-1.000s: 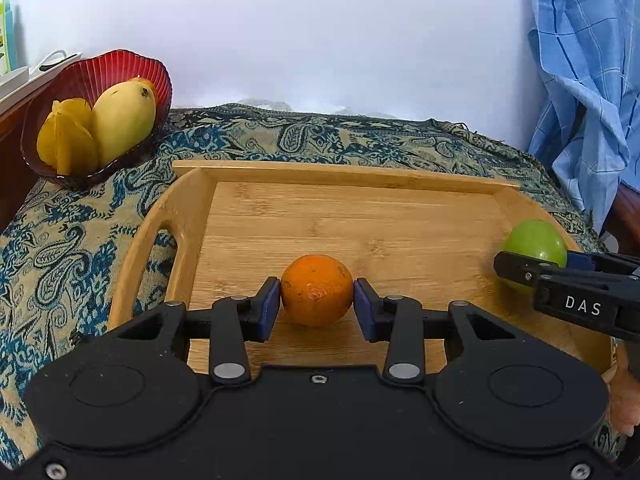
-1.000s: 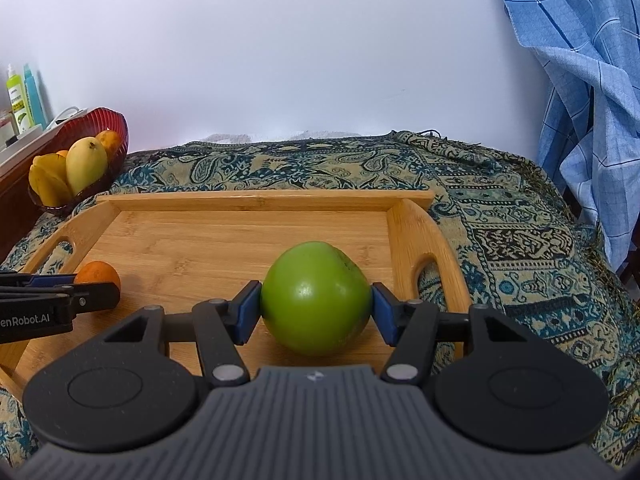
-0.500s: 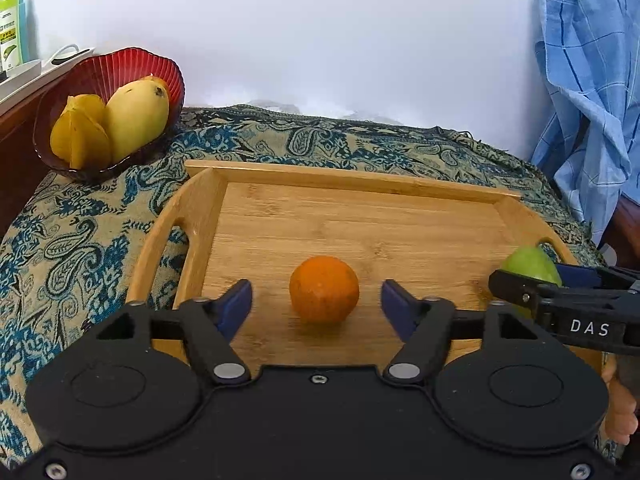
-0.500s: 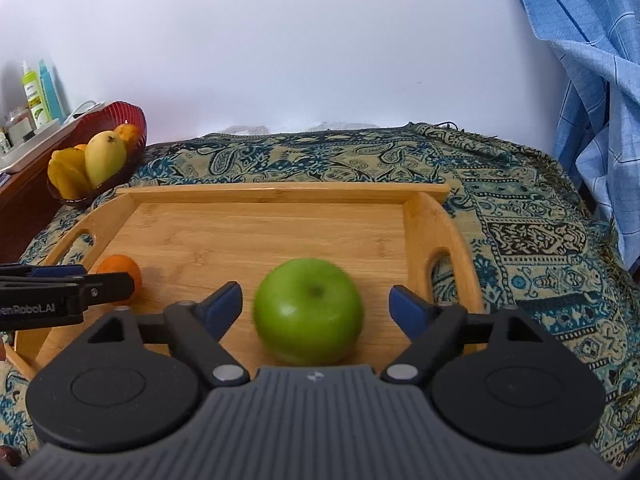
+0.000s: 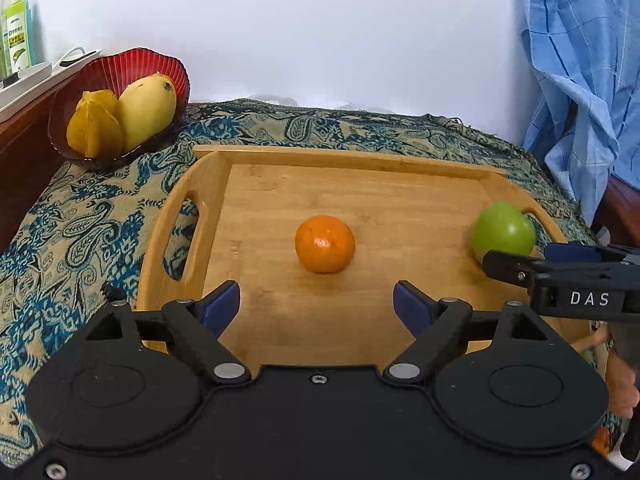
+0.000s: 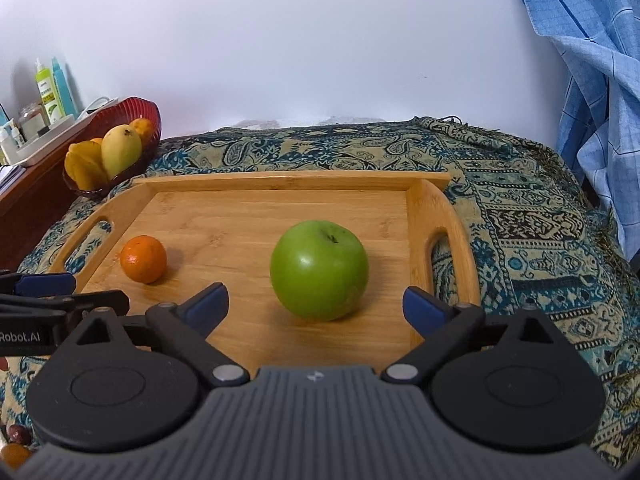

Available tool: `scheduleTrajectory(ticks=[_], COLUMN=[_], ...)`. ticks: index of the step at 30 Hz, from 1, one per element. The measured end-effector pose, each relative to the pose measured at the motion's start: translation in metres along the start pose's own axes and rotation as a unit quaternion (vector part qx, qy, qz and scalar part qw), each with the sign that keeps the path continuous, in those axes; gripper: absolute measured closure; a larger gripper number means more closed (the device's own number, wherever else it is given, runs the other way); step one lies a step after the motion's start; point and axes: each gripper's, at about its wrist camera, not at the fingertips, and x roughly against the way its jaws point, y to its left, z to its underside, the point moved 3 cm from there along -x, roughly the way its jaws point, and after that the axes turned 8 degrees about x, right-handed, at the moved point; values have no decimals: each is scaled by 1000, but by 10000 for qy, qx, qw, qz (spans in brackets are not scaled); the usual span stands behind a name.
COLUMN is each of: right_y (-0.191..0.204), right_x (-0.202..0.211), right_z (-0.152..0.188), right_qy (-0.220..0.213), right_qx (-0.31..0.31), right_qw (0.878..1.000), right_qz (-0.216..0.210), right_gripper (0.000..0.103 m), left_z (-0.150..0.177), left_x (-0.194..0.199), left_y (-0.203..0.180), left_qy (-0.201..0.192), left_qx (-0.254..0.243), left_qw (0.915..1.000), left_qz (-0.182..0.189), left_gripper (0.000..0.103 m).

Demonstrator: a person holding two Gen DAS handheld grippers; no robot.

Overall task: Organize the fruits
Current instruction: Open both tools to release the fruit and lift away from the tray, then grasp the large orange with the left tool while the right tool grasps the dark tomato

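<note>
An orange (image 5: 325,244) rests on the wooden tray (image 5: 352,160), just beyond my left gripper (image 5: 316,304), whose jaws are opening with nothing between the pads. A green apple (image 6: 319,270) sits on the tray's right side, in front of my right gripper (image 6: 316,306); its jaws are opening too and stand clear of the apple. The left wrist view shows the apple (image 5: 503,234) behind the right gripper's finger (image 5: 516,270). The right wrist view shows the orange (image 6: 143,259) beyond the left gripper's fingers (image 6: 44,284).
A red bowl (image 5: 132,68) holding a mango (image 5: 146,110) and a starfruit (image 5: 94,124) stands at the back left on the patterned cloth (image 6: 520,208). Bottles (image 6: 52,92) stand on a side shelf. A blue cloth (image 5: 584,72) hangs at the right.
Both grippers were shut on their fruit, the left on the orange and the right on the apple. Both jaws have spread wide and drawn back, leaving the fruits resting on the tray.
</note>
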Motion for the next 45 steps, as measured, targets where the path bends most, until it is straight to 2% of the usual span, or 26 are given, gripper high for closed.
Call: scheduleTrajectory(ticks=[32, 45], right_y=[22, 25], right_x=[88, 113], right_z=[38, 80], right_qy=[-627, -742], right_qx=[213, -123], right_qw=[9977, 9972], right_qz=[-125, -22], right_gripper=[0, 0], left_z=[58, 90], left_x=[80, 110], left_y=[-18, -13], left_qy=[-212, -384], left_qx=[-247, -330], left_qw=[9992, 9986], left_qz=[222, 174], left_gripper=[14, 12])
